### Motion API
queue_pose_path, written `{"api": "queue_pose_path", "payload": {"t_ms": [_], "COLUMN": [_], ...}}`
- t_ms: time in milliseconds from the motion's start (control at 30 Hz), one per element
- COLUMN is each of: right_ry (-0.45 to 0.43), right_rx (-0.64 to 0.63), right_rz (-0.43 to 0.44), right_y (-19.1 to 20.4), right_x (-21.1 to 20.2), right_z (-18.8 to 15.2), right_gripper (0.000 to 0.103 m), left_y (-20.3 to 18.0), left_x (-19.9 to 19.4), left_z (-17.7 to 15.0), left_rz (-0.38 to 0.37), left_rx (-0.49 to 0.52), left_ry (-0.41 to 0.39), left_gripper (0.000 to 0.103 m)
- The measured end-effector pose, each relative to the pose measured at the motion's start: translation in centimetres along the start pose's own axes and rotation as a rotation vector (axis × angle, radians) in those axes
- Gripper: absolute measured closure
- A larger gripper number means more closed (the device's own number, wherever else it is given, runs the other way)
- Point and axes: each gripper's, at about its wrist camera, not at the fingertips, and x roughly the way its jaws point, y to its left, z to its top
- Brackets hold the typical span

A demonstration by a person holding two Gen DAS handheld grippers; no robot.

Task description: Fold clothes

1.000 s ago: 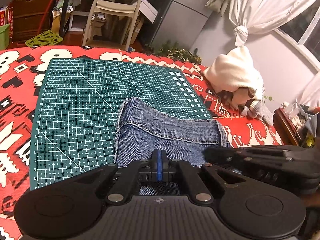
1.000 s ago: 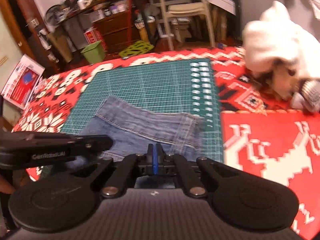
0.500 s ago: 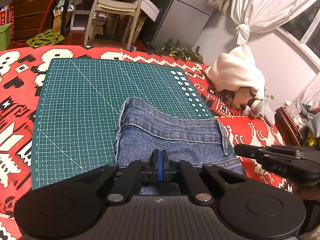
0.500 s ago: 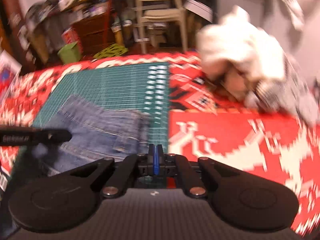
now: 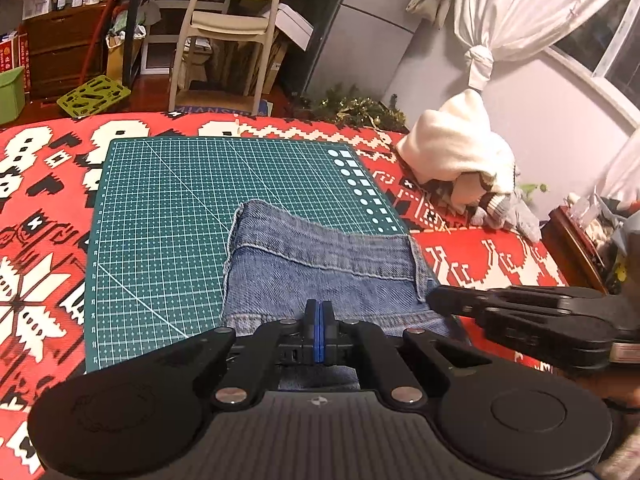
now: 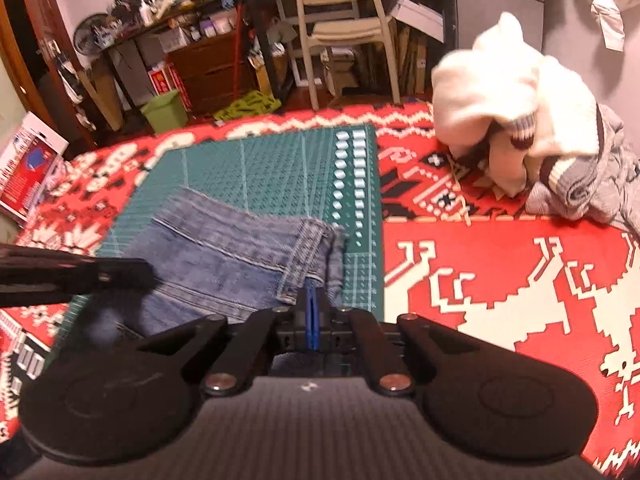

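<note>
The folded jeans point(image 5: 320, 264) lay at the cutting mat's point(image 5: 168, 216) near right corner. Both grippers — left gripper point(image 5: 319, 312), right gripper point(image 6: 311, 300) — were clenched, apparently empty; a careless nudge might undo the fold.

One folded denim garment point(image 5: 320, 268), one cutting mat point(image 5: 168, 216), two hand-held grippers, one chair point(image 5: 228, 20).

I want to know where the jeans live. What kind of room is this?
Most likely a lived-in room at home, perhaps a bedroom. The folded jeans lie on a green cutting mat over a red patterned blanket, with a tied white curtain, a chair and cluttered shelves behind.
</note>
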Motion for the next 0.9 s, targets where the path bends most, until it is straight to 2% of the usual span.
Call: {"api": "queue_pose_path", "payload": {"t_ms": [200, 400, 567, 700, 900], "right_ry": [-0.013, -0.021, 0.037, 0.029, 0.041], "right_rx": [-0.004, -0.008, -0.043, -0.057, -0.094], "right_rz": [-0.048, 0.013, 0.041, 0.014, -0.054], "right_y": [-0.4, 0.7, 1.8, 1.3, 0.5], "right_x": [-1.0, -4.5, -4.5, -4.9, -6.3], "right_z": [-0.1, -1.5, -4.2, -5.5, -6.9], "right_gripper": [0.100, 0.097, 0.097, 0.096, 0.096], "left_y": [-0.7, -1.0, -0.4, 0.4, 1.6], "left_x": [-1.3, -3.1, -3.5, -3.6, -5.1], "left_z": [-0.6, -1.9, -3.9, -6.0, -7.9], "left_rz": [0.018, 0.020, 0.035, 0.077, 0.065], "left_rx": [0.032, 0.029, -0.015, -0.014, -0.067], "left_ry": [-0.001, -0.006, 0.019, 0.058, 0.057], "left_gripper": [0.101, 0.101, 0.101, 0.101, 0.101]}}
